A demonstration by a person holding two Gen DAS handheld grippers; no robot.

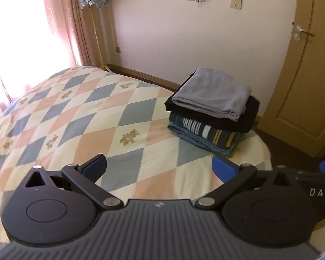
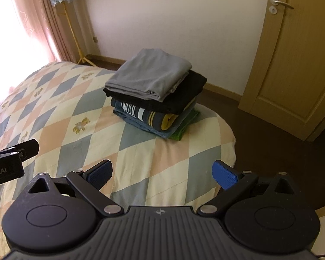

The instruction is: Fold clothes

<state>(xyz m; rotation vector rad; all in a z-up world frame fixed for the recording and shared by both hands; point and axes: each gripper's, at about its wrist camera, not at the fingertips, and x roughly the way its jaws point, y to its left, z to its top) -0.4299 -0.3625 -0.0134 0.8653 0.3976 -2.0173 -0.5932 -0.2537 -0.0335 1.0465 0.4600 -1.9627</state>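
1. Our left gripper point(image 1: 159, 169) hangs above the bed point(image 1: 75, 119), jaws spread wide, nothing held.
2. Our right gripper point(image 2: 162, 174) likewise gapes empty.
3. The stack of folded clothes point(image 2: 156, 93), grey piece on top, sits near the bed's far corner.

Folded clothes stack point(image 2: 155, 96) sits neat at the bed's far right corner: grey top, black, striped, blue, green at bottom.
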